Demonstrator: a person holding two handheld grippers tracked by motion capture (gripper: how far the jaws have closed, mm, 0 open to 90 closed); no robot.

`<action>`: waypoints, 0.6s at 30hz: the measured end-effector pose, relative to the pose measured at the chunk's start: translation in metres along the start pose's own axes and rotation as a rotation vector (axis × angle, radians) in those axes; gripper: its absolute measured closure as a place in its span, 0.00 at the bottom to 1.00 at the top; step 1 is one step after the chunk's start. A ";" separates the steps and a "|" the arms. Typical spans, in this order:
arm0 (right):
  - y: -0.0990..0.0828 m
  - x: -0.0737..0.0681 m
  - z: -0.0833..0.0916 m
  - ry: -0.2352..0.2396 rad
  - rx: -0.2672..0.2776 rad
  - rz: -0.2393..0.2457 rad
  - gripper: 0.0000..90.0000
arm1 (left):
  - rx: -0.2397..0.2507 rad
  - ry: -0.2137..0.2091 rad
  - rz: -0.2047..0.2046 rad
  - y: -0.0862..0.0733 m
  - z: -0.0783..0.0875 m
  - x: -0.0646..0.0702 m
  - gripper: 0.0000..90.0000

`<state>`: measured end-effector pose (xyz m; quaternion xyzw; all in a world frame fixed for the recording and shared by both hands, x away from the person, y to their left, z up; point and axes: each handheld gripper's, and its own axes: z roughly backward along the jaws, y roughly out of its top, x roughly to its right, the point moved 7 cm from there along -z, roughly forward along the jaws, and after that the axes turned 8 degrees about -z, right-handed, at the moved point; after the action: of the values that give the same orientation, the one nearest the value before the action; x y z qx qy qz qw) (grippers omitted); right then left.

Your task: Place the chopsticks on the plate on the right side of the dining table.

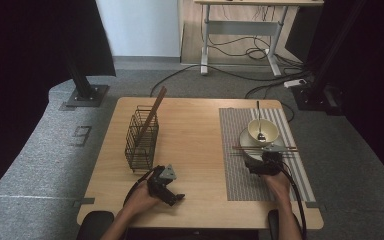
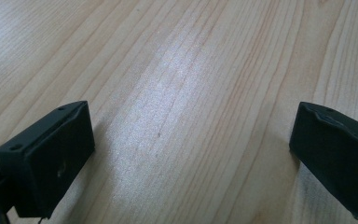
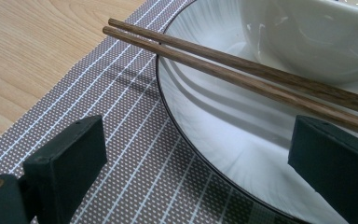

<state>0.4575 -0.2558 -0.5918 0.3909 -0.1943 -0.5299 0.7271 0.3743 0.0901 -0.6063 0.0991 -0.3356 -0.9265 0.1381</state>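
The table (image 2: 182, 93) is pale wood with fine grain and a soft sheen. The 2 chopsticks (image 3: 242, 70) are dark brown wood, smooth and matt. The plate (image 3: 214, 135) and the bowl (image 3: 307, 37) are glossy white ceramic. The placemat (image 3: 121, 140) is woven cloth, rough. The basket (image 1: 141, 137) is black metal wire.
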 end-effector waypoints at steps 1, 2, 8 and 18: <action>0.000 0.000 0.000 0.000 0.000 0.000 0.04 | 0.000 0.000 0.000 0.000 0.000 0.000 0.00; 0.001 0.000 -0.001 0.001 -0.002 0.001 0.05 | 0.001 -0.001 0.000 0.000 0.000 0.000 0.00; 0.002 0.000 -0.005 -0.012 -0.004 0.017 0.06 | 0.002 -0.001 0.001 0.000 0.000 0.000 0.00; 0.003 0.007 -0.007 -0.032 -0.011 0.017 0.06 | 0.002 -0.001 0.000 0.000 0.000 0.000 0.00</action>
<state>0.4664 -0.2590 -0.5951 0.3769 -0.2063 -0.5309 0.7305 0.3745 0.0894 -0.6063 0.0988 -0.3368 -0.9261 0.1380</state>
